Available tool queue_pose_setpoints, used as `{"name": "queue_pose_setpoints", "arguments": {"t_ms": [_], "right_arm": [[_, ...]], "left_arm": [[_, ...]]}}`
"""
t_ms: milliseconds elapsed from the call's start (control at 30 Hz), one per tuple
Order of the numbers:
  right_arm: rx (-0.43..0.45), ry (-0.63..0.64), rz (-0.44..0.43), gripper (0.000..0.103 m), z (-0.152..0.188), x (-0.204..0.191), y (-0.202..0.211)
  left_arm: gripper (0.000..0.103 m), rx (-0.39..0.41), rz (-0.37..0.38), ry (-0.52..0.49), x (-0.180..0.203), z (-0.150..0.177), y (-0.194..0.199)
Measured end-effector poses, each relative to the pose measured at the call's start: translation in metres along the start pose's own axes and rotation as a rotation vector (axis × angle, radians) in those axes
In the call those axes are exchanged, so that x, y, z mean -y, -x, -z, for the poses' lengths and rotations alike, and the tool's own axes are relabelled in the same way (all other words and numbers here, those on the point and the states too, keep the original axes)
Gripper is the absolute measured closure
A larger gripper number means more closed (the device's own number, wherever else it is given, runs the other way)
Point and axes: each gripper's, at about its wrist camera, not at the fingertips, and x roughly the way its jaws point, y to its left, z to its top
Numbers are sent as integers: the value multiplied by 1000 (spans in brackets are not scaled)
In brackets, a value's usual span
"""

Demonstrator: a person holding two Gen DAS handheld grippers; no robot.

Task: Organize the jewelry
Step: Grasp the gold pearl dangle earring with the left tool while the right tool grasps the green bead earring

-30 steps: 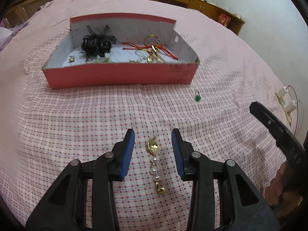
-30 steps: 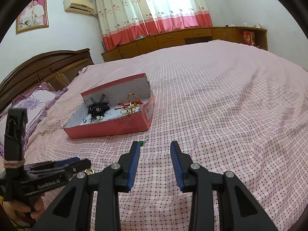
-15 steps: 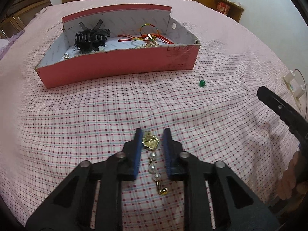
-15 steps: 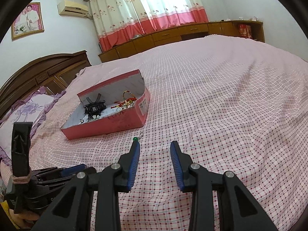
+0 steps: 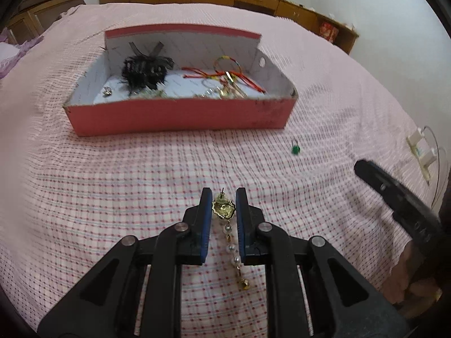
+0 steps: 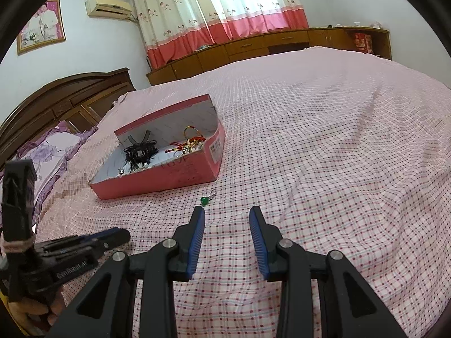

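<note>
My left gripper is shut on a gold and pearl earring, gripping its gold top; the pearl chain hangs down between the fingers above the checked bedspread. A red cardboard box lies ahead, holding a black hair clip, a red cord bracelet and small pieces. A green bead earring lies on the bed right of the box; it also shows in the right wrist view. My right gripper is open and empty, just behind that bead. The box sits beyond it.
The pink checked bedspread spreads all around. A wooden headboard and purple pillow are at left, low cabinets along the far wall. A wall socket is at the right.
My left gripper closed on the earring's gold top and lifted it off the bedspread. My right gripper stayed open and drew nearer the green bead.
</note>
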Motion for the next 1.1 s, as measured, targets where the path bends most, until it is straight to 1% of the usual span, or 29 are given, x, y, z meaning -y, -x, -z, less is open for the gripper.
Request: {"name": "queue_pose_setpoints", "arguments": {"t_ms": [67,233,300,500,867,900,1067,1100], "right_arm": [[-10,8,-4,67,-1,-5,-4],[-41,22,-12,67,-6,-16,-22],[-69,24,-19,67,-9,-22,-34],[-134,18,-29,67,-14,-34,-63],[-202,14,42,67,-15,-40,-105],[-206,14,49,68,-14,-40,-107],[-200,-5,63,81,-12,-35,-110],[-200,-11,65,88,-13,-34,-111]], "left_arm": [[95,16,-3,16,-4,-4,3],[95,66,-39,34,-16,-16,14],[95,80,-49,36,-19,-17,16],[95,97,-59,47,-26,-17,13],[95,108,-55,60,-34,-19,9],[95,108,-55,61,-35,-19,9],[95,112,-51,65,-35,-20,12],[95,113,-50,66,-34,-20,13]]}}
